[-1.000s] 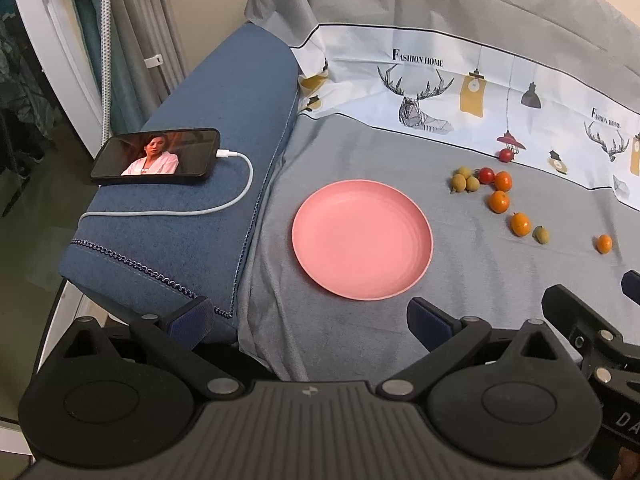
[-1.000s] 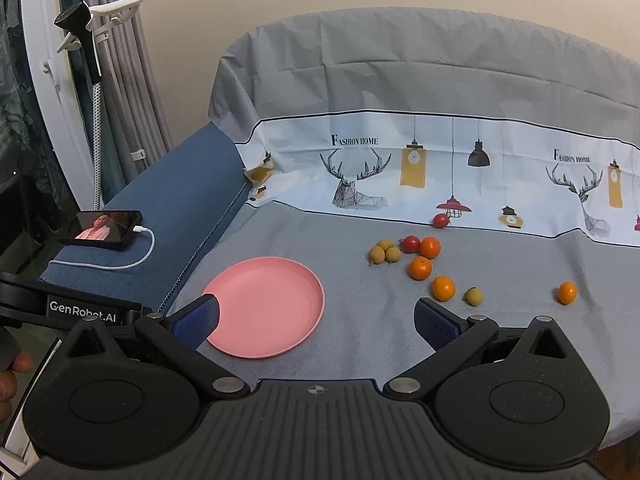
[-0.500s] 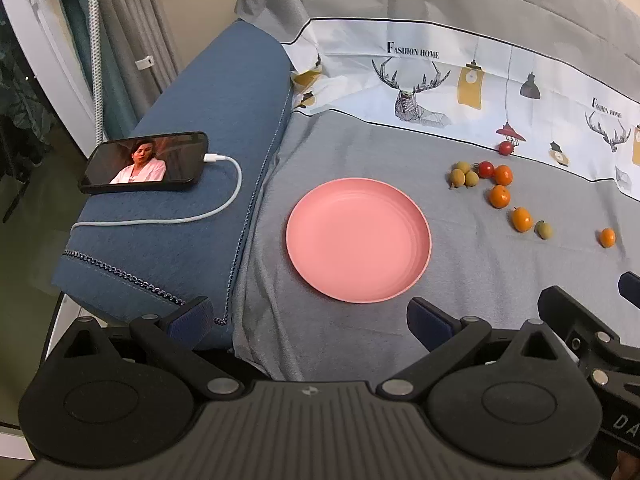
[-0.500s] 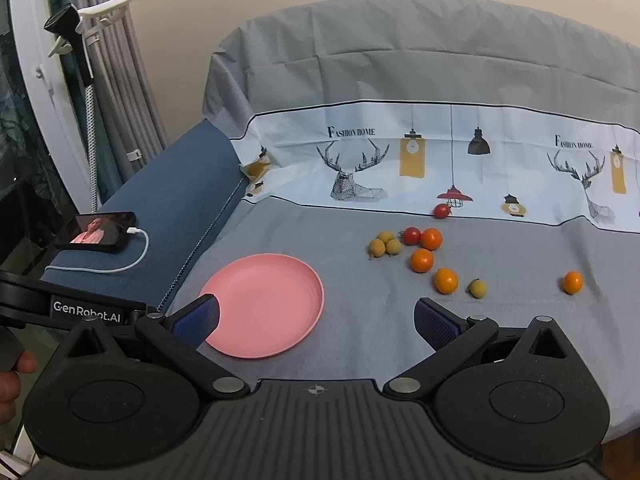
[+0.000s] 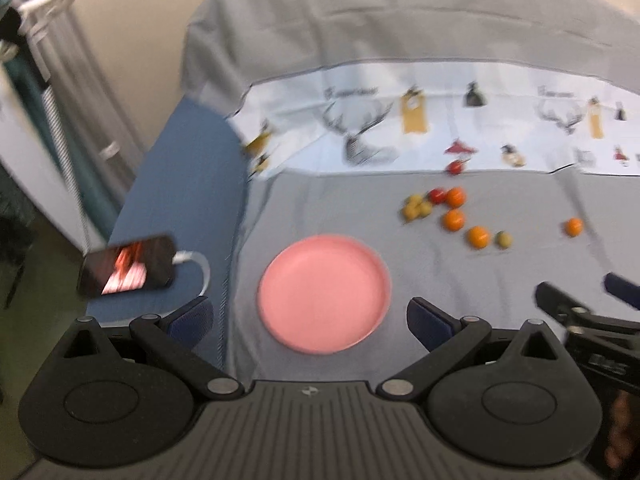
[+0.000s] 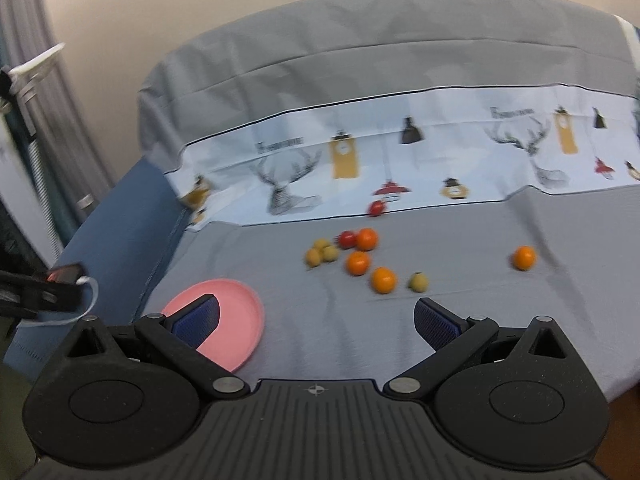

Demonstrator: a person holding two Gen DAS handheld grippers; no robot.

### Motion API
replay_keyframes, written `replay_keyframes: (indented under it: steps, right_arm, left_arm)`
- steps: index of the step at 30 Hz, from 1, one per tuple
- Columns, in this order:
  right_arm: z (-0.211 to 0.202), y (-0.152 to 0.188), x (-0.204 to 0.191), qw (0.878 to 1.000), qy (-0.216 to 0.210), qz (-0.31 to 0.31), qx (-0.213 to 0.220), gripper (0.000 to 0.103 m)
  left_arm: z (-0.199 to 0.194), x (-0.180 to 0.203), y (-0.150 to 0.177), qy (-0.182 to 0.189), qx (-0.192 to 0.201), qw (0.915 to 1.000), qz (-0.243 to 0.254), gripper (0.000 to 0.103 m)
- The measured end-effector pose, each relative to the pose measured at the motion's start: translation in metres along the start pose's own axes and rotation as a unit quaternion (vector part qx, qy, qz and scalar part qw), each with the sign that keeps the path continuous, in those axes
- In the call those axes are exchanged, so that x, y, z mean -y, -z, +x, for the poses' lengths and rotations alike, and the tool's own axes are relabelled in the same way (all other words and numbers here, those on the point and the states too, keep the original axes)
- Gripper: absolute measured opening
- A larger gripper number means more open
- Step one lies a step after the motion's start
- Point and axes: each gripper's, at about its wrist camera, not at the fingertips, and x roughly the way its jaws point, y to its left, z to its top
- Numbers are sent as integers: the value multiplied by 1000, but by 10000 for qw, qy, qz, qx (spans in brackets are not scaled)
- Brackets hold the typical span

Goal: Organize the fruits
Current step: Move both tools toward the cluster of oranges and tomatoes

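Fruit is scattered loose on the grey cloth (image 6: 460,312) that covers the table, none of it in any container. The pink plate (image 5: 324,292) lies flat on the cloth and holds nothing; in the right wrist view the same plate (image 6: 240,312) is partly hidden behind the right gripper's left finger.

A cluster of three small yellow-green fruits (image 6: 321,253) is seen beyond the plate, with a red tomato (image 6: 347,239) and an orange (image 6: 367,239) just beside them. Two more oranges (image 6: 357,262) (image 6: 383,280) trail toward the near edge, followed by a single yellow-green fruit (image 6: 418,281). One orange (image 6: 524,257) sits well apart on the right, and another red tomato (image 6: 376,208) rests against the printed white band of the cloth (both views are blurred, so the exact kinds of fruit cannot be told).

The left gripper (image 5: 308,316) is held over the near edge of the plate with its jaws spread wide and nothing between them. The right gripper (image 6: 316,316) is likewise held with jaws wide apart and empty, short of the fruit.

A phone (image 5: 128,266) with a lit screen and a white cable lies on the blue cushion (image 5: 188,184) left of the cloth.
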Motion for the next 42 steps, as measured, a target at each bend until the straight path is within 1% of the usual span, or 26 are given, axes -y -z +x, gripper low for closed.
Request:
replay_keyframes:
  steps: [2, 4, 7, 10, 15, 19, 22, 24, 27, 29, 34, 39, 41, 42]
  right_arm:
    - [2, -3, 15, 9998, 161, 111, 32, 103]
    - [3, -7, 30, 9992, 312, 245, 41, 102]
    - [4, -11, 51, 9978, 504, 427, 66, 102]
    - [3, -15, 73, 9956, 686, 620, 120, 103]
    - [4, -20, 110, 9911, 944, 923, 159, 103]
    - [9, -22, 134, 9872, 1118, 1125, 178, 103]
    - [14, -21, 149, 9845, 1237, 1233, 155, 103]
    - [18, -21, 156, 9834, 1285, 1278, 117, 103]
    - [24, -20, 165, 9825, 1281, 1351, 84, 103]
    - [28, -19, 170, 9822, 1297, 1356, 61, 103]
    - [37, -18, 183, 9802, 1357, 1439, 32, 103]
    - [46, -19, 198, 9783, 1422, 1504, 6, 103]
    - [52, -18, 204, 9776, 1467, 1507, -2, 103]
    - [56, -18, 207, 9774, 1497, 1491, -17, 103]
  left_arm:
    - [-12, 10, -15, 198, 29, 9997, 103, 103]
    - [-25, 20, -28, 311, 76, 9994, 118, 103]
    - [-50, 34, -49, 598, 288, 9977, 123, 103]
    - [-69, 50, -71, 897, 377, 9951, 146, 103]
    - [-87, 74, -102, 1297, 431, 9905, 117, 103]
    - [-92, 95, -117, 1490, 512, 9873, 198, 103]
    - [-90, 107, -122, 1568, 548, 9857, 271, 103]
    - [-86, 116, -127, 1637, 460, 9849, 322, 103]
    - [-77, 127, -133, 1560, 430, 9863, 335, 103]
    - [-71, 132, -136, 1648, 329, 9852, 331, 103]
    - [-59, 146, -142, 1629, 300, 9853, 423, 103]
    - [-38, 161, -148, 1577, 66, 9866, 413, 103]
    - [-24, 168, -150, 1612, -7, 9858, 475, 103]
    - [-11, 173, -151, 1555, -85, 9864, 525, 103]
